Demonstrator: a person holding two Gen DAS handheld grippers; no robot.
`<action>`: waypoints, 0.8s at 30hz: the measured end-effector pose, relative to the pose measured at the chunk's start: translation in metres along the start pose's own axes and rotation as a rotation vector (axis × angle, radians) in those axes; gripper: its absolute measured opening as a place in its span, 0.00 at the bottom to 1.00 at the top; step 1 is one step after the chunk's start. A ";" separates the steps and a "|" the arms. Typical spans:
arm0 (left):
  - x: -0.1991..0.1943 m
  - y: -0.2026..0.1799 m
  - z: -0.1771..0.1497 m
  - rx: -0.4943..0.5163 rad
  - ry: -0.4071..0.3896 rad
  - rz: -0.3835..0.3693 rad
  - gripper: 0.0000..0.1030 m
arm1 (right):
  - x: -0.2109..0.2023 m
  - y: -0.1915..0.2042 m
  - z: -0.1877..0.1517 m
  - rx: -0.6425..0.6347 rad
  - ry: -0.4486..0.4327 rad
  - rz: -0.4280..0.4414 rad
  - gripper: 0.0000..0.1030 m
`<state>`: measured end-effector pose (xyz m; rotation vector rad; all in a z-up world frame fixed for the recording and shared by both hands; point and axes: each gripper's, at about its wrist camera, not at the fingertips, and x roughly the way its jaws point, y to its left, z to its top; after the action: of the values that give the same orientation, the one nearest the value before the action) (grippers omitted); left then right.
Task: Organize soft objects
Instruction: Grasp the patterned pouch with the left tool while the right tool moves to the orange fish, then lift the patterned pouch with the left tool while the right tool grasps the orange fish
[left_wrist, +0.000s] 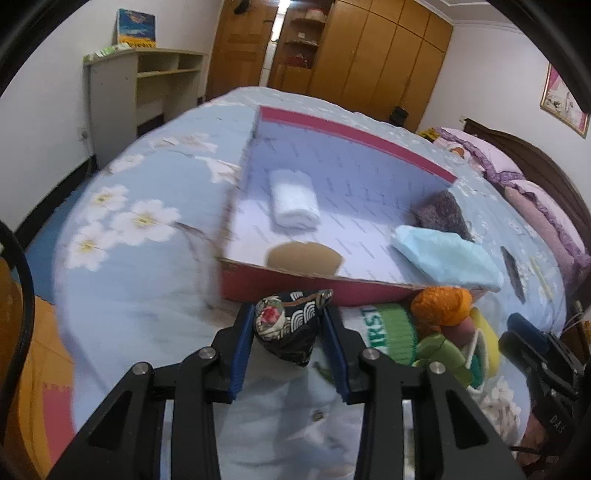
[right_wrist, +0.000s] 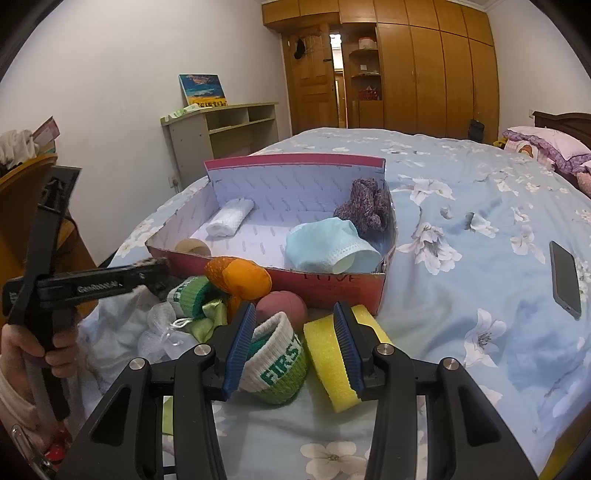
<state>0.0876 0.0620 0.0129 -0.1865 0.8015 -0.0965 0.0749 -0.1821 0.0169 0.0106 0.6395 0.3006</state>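
**Now: left fingers pinch a patterned pouch by the box**

Here the left gripper (left_wrist: 290, 325) has its blue fingers (left_wrist: 242, 354) pressed against both sides of a dark patterned pouch (left_wrist: 286, 328), which sits between them just in front of the red box (left_wrist: 314, 290) on the bed (left_wrist: 122, 295).

The right gripper (right_wrist: 295, 345) hovers over the pile of soft things beside the box. Its fingers (right_wrist: 240, 350) are spread; a white and green sock (right_wrist: 275, 363) lies between them and a yellow sponge (right_wrist: 325, 354) sits at the right finger. Whether either is actually gripped, I cannot tell.

Inside the box lie a rolled white towel (right_wrist: 229, 218), a light blue mask (right_wrist: 328, 245) and a purple knit piece (right_wrist: 364, 206) in the far right corner.

Outside, against the box's near wall, are an orange plush (right_wrist: 240, 277), a pink ball (right_wrist: 280, 304) and another green sock (right_wrist: 188, 297). A phone (right_wrist: 565, 278) lies well apart on the bed to the right.

A hand (right_wrist: 26, 350) holds the left gripper's handle at the left edge of the right wrist view.
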 end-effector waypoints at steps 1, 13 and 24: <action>-0.004 0.002 0.000 0.004 -0.007 0.013 0.38 | 0.000 0.001 0.000 0.000 0.000 0.000 0.44; 0.008 0.021 -0.021 -0.010 0.004 0.025 0.39 | 0.004 0.022 0.003 -0.037 0.027 0.014 0.44; 0.022 0.025 -0.026 -0.024 0.003 0.014 0.44 | 0.033 0.041 0.014 -0.071 0.083 0.013 0.44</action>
<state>0.0846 0.0796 -0.0255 -0.2038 0.8069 -0.0740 0.0974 -0.1328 0.0133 -0.0663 0.7105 0.3371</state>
